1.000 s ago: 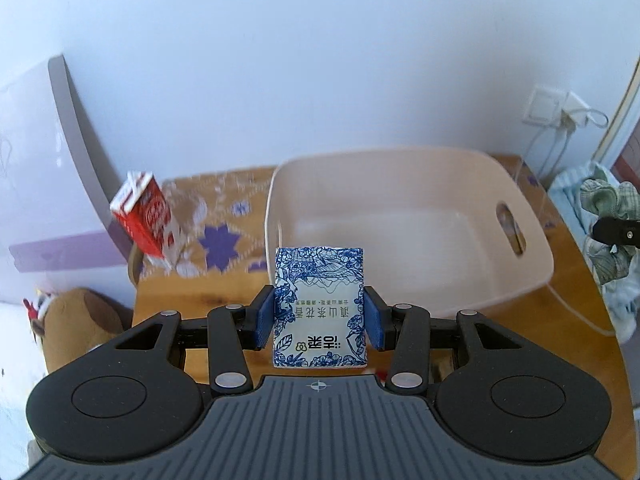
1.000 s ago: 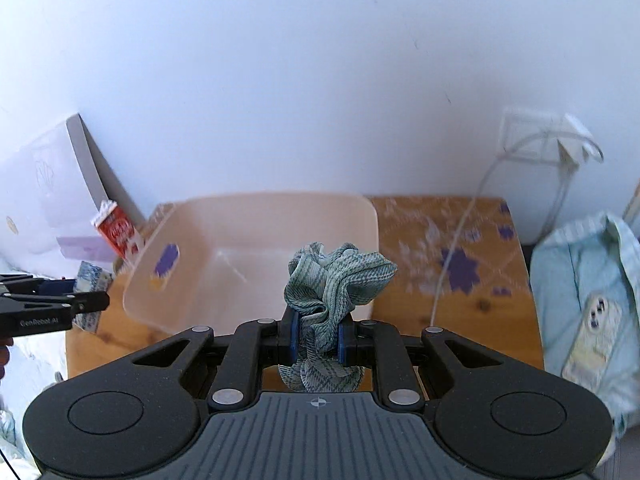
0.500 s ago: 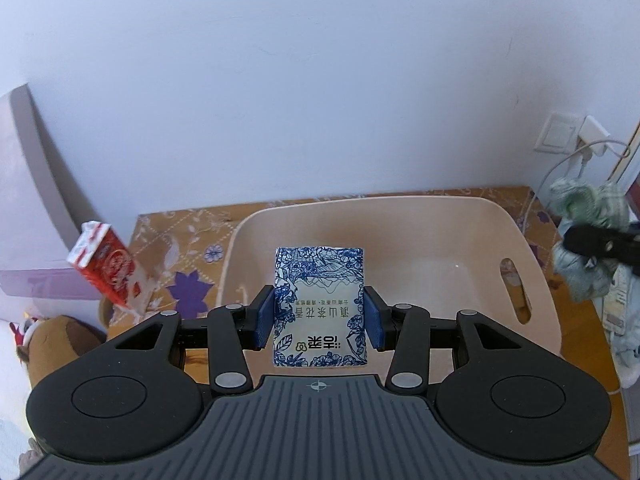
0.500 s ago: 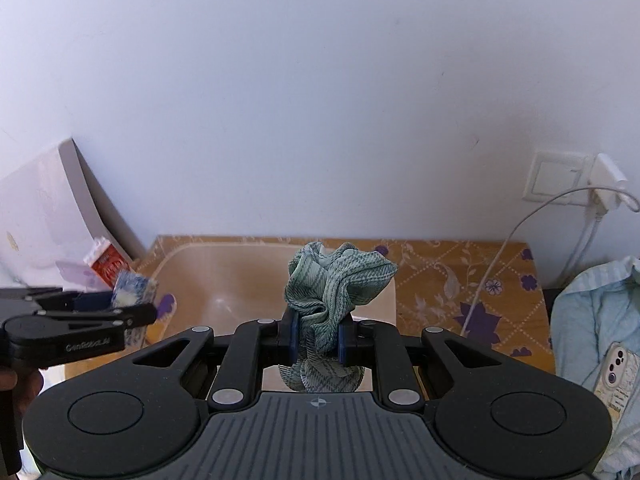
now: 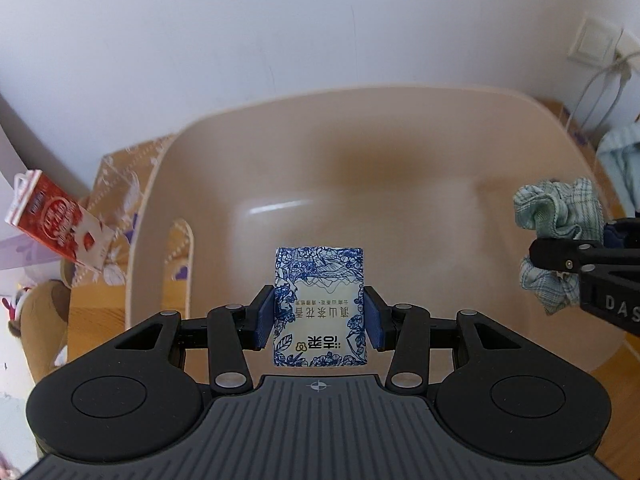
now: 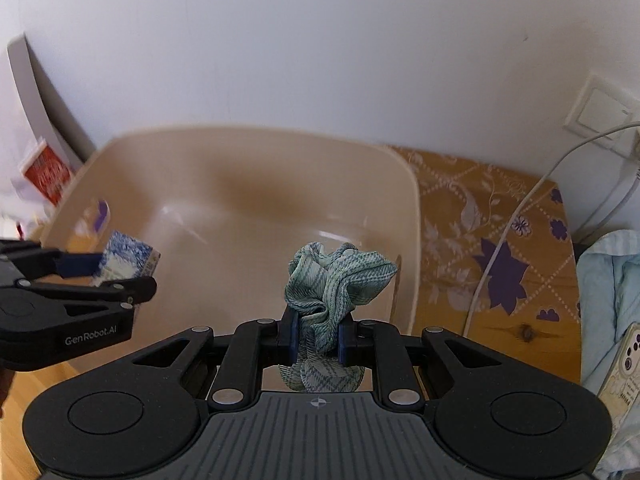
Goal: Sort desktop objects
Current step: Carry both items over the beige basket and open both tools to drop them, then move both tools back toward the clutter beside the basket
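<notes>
left jaws clamp tissue pack [image 5: 319, 306] | right jaws clamp scrunchie [image 6: 334, 284], lower part hidden | red carton [image 6: 45, 172] blurred

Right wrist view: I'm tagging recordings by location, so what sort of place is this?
Probably a room at home, perhaps a bedroom: a small wooden table with a floral cover against a white wall, a charger cable running to a wall socket, and a phone on light bedding.

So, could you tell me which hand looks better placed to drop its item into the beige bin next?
Left, by a small margin. The left tool holds the tissue pack over the middle of the bin. The right tool grips the green cloth nearer the bin's right wall, though probably also over it.
</notes>
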Available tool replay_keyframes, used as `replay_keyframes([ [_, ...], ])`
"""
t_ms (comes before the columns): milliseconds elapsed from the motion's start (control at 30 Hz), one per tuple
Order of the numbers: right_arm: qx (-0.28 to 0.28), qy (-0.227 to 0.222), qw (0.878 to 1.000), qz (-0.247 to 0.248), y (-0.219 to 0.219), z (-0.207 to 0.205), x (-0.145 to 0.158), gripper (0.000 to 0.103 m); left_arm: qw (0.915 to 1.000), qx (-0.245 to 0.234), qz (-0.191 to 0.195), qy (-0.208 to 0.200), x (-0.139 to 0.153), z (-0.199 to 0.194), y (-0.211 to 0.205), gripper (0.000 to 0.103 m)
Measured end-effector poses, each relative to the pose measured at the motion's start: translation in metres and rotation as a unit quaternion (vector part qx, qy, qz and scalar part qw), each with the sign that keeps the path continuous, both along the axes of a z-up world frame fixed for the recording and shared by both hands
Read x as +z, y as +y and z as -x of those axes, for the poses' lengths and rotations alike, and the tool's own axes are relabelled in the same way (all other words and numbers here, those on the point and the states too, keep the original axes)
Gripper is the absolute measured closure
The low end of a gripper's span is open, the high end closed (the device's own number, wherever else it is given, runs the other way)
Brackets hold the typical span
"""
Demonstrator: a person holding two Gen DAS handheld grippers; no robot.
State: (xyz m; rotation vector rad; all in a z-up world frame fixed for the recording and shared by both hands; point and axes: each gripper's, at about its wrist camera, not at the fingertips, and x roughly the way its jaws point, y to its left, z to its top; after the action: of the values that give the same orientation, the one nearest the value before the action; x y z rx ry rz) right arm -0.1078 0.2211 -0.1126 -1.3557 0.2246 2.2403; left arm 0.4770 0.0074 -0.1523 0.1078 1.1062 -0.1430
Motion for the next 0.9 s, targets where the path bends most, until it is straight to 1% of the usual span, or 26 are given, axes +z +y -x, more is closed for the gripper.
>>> replay_keyframes([
  [67, 0.007, -0.011, 1.0, -0.002, -0.002, 0.001, -0.006, 0.087, 0.9999, -0.004, -0.01, 0.01, -0.01, 0.0, -0.002, 0.056],
  [100, 0.023, -0.014, 1.0, -0.01, -0.005, 0.002, -0.007, 0.086, 0.9998, -0.006, -0.013, 0.016, -0.013, 0.0, -0.003, 0.056],
  [167, 0.035, -0.026, 0.999, -0.016, -0.008, 0.006, -0.01, 0.085, 0.9994, -0.012, -0.016, 0.028, -0.022, 0.0, -0.003, 0.056],
  [200, 0.041, -0.028, 0.999, -0.02, -0.006, 0.007, -0.012, 0.083, 0.9992, -0.016, -0.016, 0.032, -0.024, 0.001, -0.003, 0.056],
  [267, 0.049, -0.03, 0.998, -0.025, -0.009, 0.008, -0.012, 0.067, 0.999, -0.024, -0.02, 0.032, -0.027, 0.005, -0.003, 0.056],
  [333, 0.056, -0.023, 0.998, -0.024, -0.011, 0.005, -0.009, 0.051, 0.9993, -0.024, -0.013, 0.025, -0.025, 0.009, 0.0, 0.056],
  [400, 0.06, -0.014, 0.998, -0.027, -0.004, 0.004, -0.007, 0.039, 0.9997, -0.02, -0.001, 0.016, -0.02, 0.013, 0.006, 0.049],
  [467, 0.065, -0.004, 0.997, -0.027, -0.005, -0.001, -0.003, 0.036, 0.9998, -0.021, 0.006, 0.001, -0.013, 0.017, 0.012, 0.032],
  [500, 0.068, -0.001, 0.997, -0.028, -0.006, -0.004, 0.0, 0.032, 0.9998, -0.02, 0.005, -0.008, -0.009, 0.02, 0.013, 0.03],
  [567, 0.073, 0.012, 0.997, -0.027, -0.007, -0.009, 0.007, 0.028, 0.9996, -0.02, 0.005, -0.018, -0.004, 0.023, 0.021, 0.028],
  [600, 0.076, 0.019, 0.997, -0.027, -0.007, -0.012, 0.011, 0.025, 0.9996, -0.021, 0.006, -0.02, -0.002, 0.024, 0.025, 0.028],
  [667, 0.081, 0.037, 0.996, -0.028, -0.009, -0.019, 0.02, 0.022, 0.9994, -0.022, 0.009, -0.025, 0.004, 0.029, 0.03, 0.028],
  [700, 0.084, 0.045, 0.995, -0.029, -0.01, -0.023, 0.024, 0.017, 0.9993, -0.023, 0.009, -0.03, 0.007, 0.032, 0.034, 0.028],
  [733, 0.084, 0.053, 0.995, -0.031, -0.011, -0.027, 0.029, 0.009, 0.9991, -0.024, 0.009, -0.033, 0.009, 0.033, 0.034, 0.028],
  [800, 0.089, 0.072, 0.993, -0.036, -0.013, -0.037, 0.039, 0.003, 0.9987, -0.03, 0.008, -0.04, 0.02, 0.039, 0.033, 0.028],
  [833, 0.093, 0.08, 0.992, -0.038, -0.015, -0.041, 0.042, 0.002, 0.9985, -0.033, 0.006, -0.043, 0.03, 0.044, 0.032, 0.028],
  [900, 0.103, 0.09, 0.99, -0.045, -0.02, -0.051, 0.048, 0.0, 0.998, -0.039, 0.005, -0.05, 0.036, 0.047, 0.035, 0.028],
])
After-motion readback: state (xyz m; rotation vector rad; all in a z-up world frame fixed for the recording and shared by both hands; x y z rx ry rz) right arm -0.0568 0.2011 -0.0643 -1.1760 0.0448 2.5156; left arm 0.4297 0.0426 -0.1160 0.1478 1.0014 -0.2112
